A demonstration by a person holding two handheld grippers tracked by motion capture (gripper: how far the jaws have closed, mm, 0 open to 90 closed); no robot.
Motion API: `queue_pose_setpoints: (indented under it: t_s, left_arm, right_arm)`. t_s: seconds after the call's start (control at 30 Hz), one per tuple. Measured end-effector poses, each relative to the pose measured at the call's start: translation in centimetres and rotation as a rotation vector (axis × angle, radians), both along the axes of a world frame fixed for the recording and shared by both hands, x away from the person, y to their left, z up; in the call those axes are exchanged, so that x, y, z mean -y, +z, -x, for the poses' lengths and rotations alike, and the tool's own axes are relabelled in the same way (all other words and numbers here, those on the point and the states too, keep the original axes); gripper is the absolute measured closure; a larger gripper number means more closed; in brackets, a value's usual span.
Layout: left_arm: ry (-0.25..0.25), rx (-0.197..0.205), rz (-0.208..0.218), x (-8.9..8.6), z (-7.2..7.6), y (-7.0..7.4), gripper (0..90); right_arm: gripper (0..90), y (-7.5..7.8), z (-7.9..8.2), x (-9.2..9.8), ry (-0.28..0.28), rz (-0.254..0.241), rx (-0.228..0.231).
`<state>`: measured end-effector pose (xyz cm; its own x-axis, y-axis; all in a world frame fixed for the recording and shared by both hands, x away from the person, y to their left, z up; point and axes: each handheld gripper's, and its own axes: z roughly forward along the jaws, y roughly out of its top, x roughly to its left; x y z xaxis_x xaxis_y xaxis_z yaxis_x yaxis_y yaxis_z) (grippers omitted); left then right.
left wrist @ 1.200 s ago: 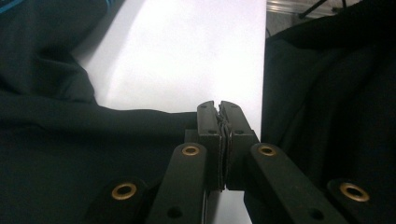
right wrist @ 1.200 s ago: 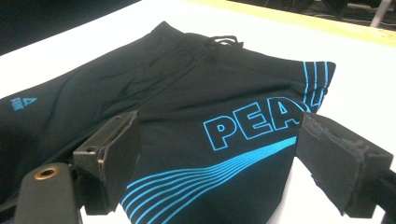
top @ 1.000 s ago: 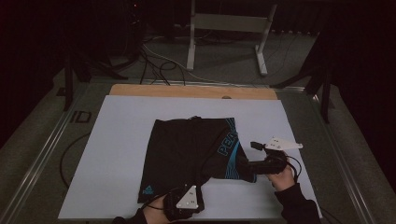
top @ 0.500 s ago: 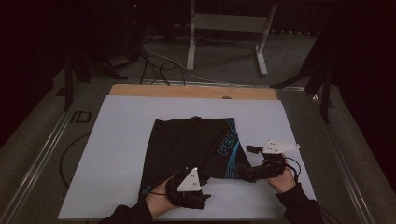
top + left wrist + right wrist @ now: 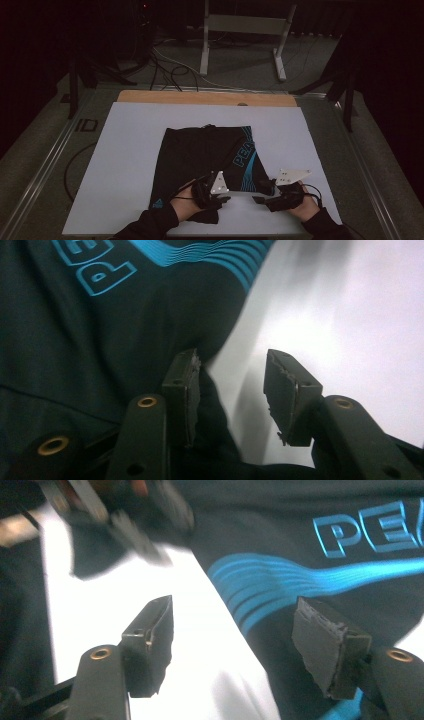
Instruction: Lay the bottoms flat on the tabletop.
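Black shorts (image 5: 200, 155) with blue stripes and blue lettering lie flat on a white sheet (image 5: 130, 165). My left gripper (image 5: 222, 195) sits at their near hem. In the left gripper view the left gripper (image 5: 231, 360) is open after parting from shut and easing in slightly. Its left pad is beside the shorts' edge (image 5: 100, 340), with white sheet in the gap. My right gripper (image 5: 262, 192) points left at the near right corner. The right gripper (image 5: 234, 605) is open and its jaws have just been closing. The striped edge of the shorts (image 5: 325, 570) lies under the right pad, unpinched.
A wooden strip (image 5: 205, 97) runs along the table's far edge. Beyond it are a metal stand (image 5: 245, 30) and cables (image 5: 165, 70) on the floor. A metal rail (image 5: 45, 165) borders the table's left side. White sheet lies bare left of the shorts.
My left gripper moved away from the near edge and to the right along the hem, and its jaws parted. My right gripper came lower and nearer, toward the shorts' corner.
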<state>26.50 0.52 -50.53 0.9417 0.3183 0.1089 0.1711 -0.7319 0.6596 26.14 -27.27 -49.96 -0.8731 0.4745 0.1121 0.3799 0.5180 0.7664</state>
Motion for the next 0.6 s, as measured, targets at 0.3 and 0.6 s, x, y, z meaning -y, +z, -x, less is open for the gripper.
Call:
queue_pose_setpoints:
  t_s: [0.3,0.6]
  left_arm:
    - [0.003,0.009,-0.003,0.1,-0.6,-1.0,67.4]
    - [-0.031,0.011,-0.027,-0.4,-0.4,-0.2,89.0]
  right_arm:
    - [72.9,-1.5,-0.6,-0.3,-0.06,0.174,0.064]
    - [85.1,0.8,-1.6,0.2,-0.127,0.087,0.091]
